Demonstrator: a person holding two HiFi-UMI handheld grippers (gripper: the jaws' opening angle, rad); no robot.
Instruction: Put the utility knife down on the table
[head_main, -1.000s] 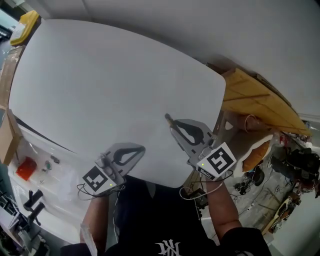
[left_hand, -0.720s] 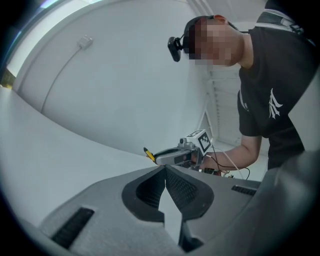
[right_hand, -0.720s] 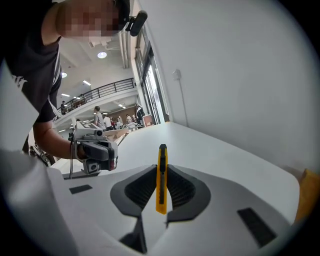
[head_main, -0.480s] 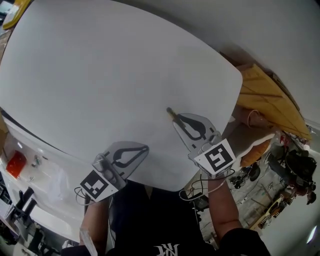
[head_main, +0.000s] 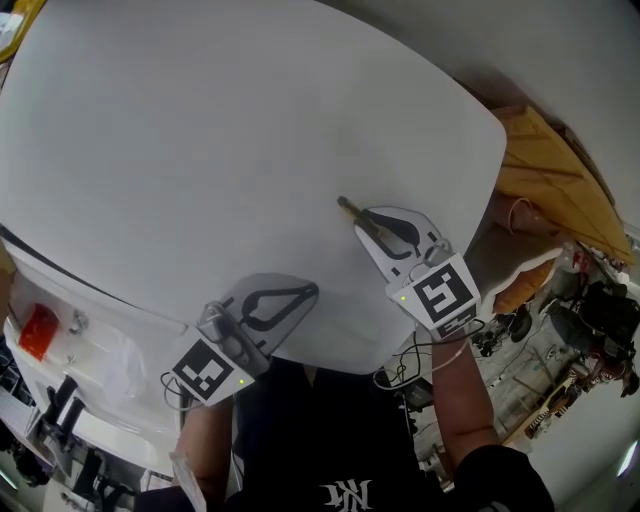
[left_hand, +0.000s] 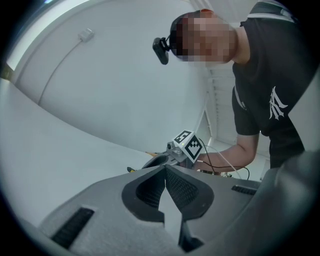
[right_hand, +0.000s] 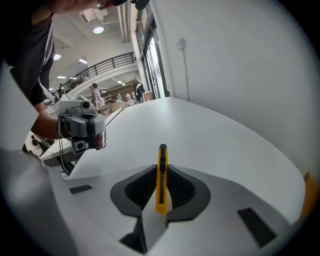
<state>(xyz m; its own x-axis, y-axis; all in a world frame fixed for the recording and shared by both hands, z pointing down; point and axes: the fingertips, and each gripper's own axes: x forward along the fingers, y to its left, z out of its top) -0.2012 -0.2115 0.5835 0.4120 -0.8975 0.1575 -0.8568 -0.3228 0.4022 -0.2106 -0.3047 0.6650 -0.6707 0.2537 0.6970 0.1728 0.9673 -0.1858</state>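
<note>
A yellow utility knife (right_hand: 161, 178) with a black tip is clamped between the jaws of my right gripper (right_hand: 161, 186), pointing forward over the white table (right_hand: 210, 145). In the head view the knife (head_main: 353, 213) sticks out of the right gripper (head_main: 375, 226) above the table's near right part (head_main: 250, 150). My left gripper (head_main: 300, 293) hovers at the table's near edge, shut with nothing between its jaws. The left gripper view shows its closed jaws (left_hand: 165, 176) and, beyond them, the right gripper (left_hand: 165, 159) with the knife's tip.
A white cabinet top with a red item (head_main: 38, 330) and small parts lies left of the table. Cardboard sheets (head_main: 550, 170) lean at the right. Cables and clutter (head_main: 590, 330) crowd the floor at the right. A white wall stands behind the table.
Both grippers have shifted a little to the right and the right one farther over the table; the head camera has tilted. The knife stays clamped in the right gripper.
</note>
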